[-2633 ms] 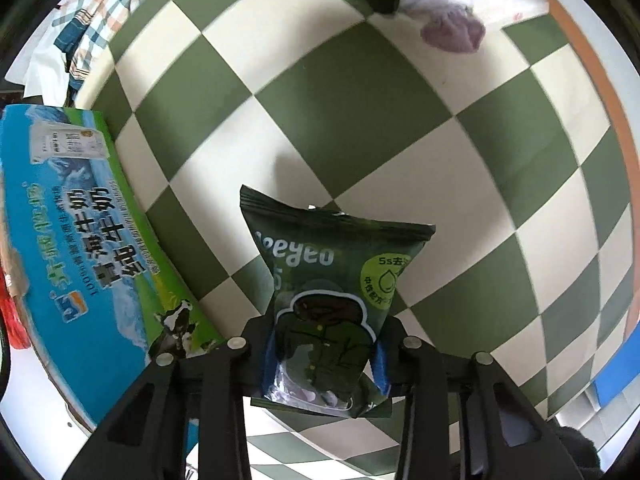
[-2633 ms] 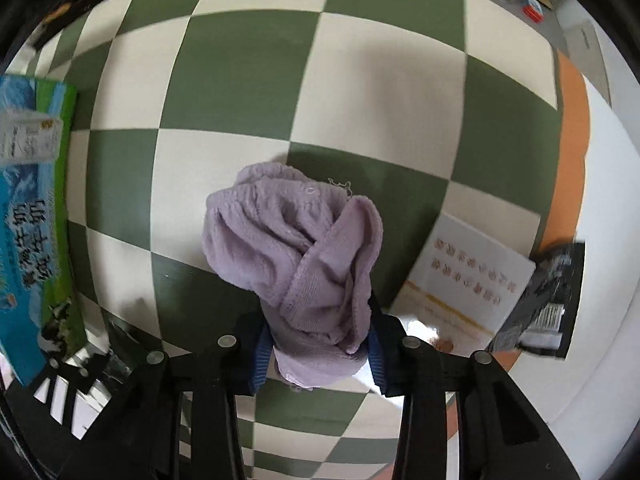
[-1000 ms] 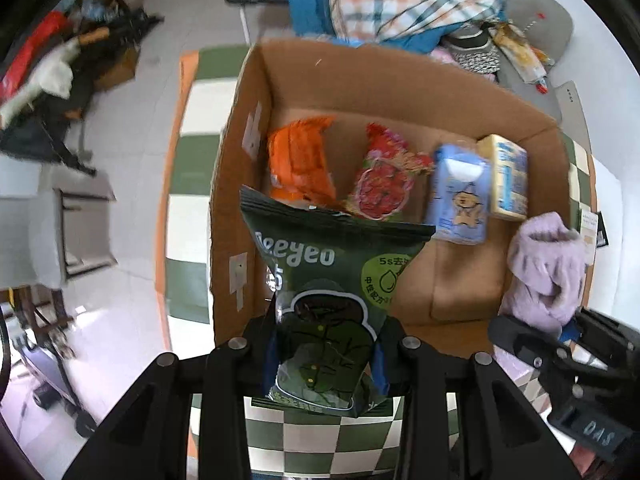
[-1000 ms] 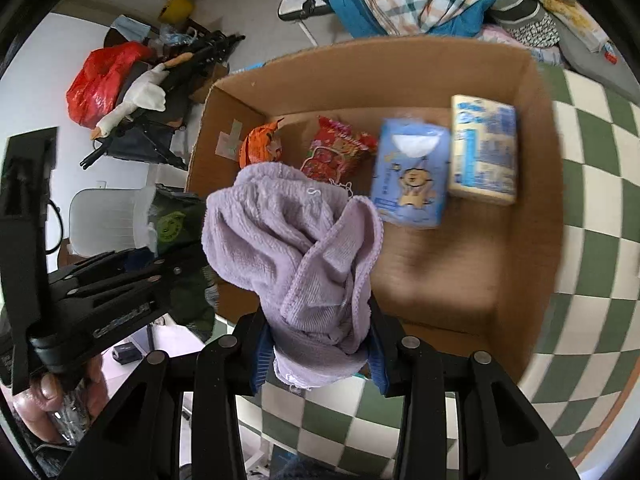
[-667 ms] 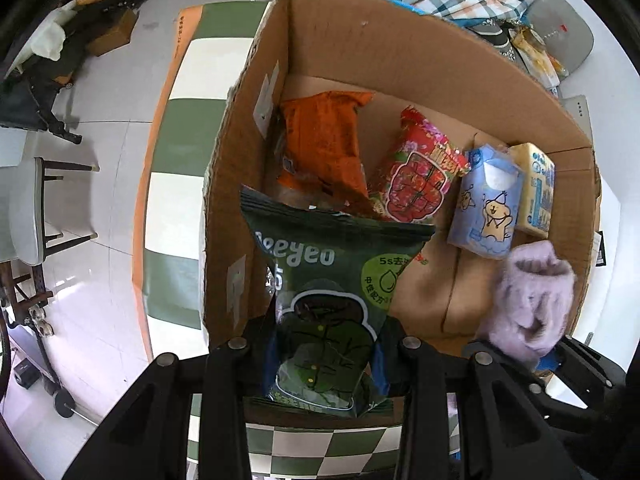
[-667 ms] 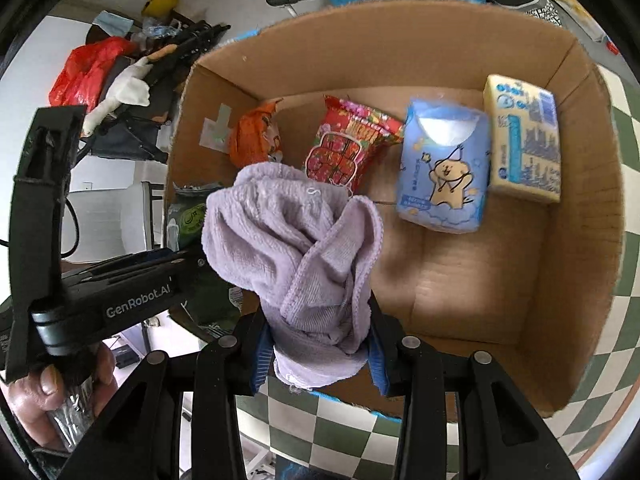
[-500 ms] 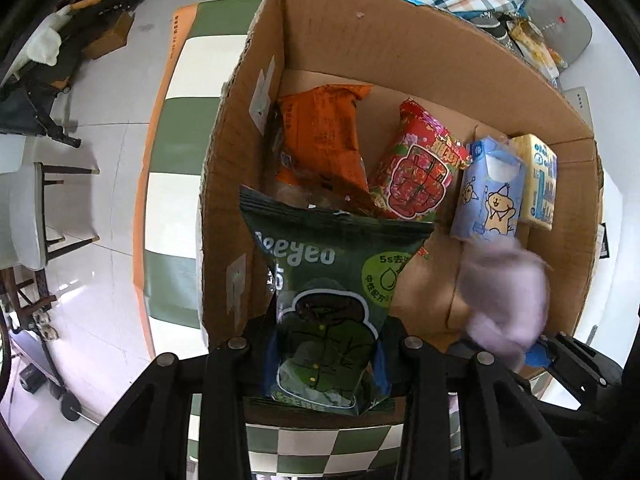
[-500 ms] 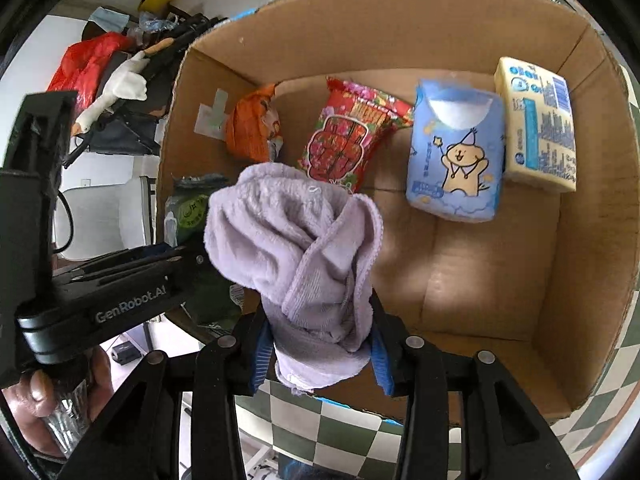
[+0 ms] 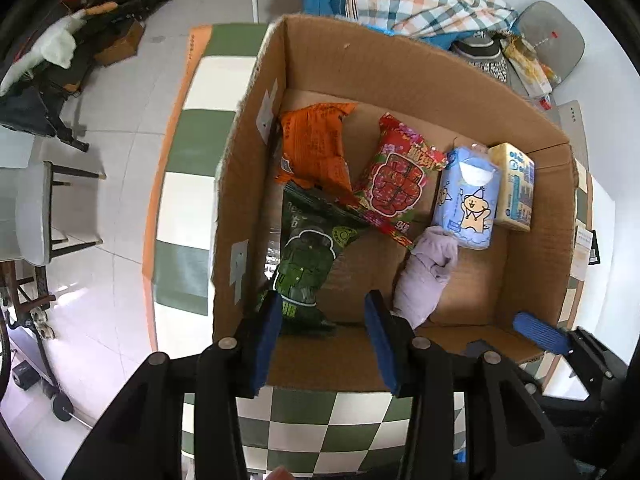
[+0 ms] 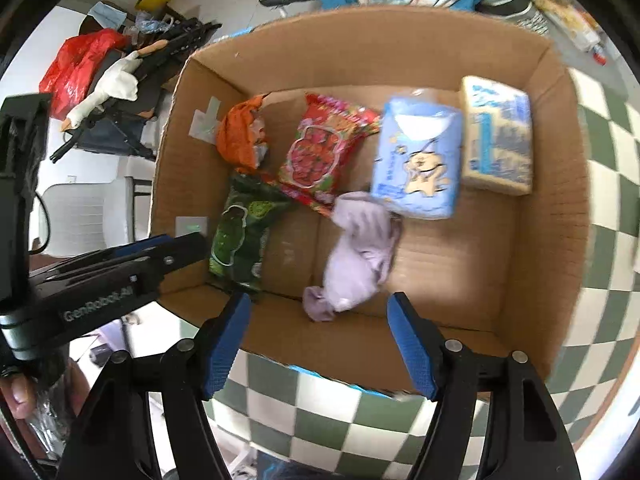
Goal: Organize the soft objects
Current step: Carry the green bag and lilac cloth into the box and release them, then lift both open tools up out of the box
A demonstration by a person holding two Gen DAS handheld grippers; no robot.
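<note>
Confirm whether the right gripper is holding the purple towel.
No: the right gripper is open and empty, and the purple towel lies on the cardboard box floor.

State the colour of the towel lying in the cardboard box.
Pale lilac: the towel shows best in the left wrist view.

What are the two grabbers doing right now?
Left gripper: open, holding nothing; green packet lies in the box.
Right gripper: open, holding nothing; purple towel lies in the box.
</note>
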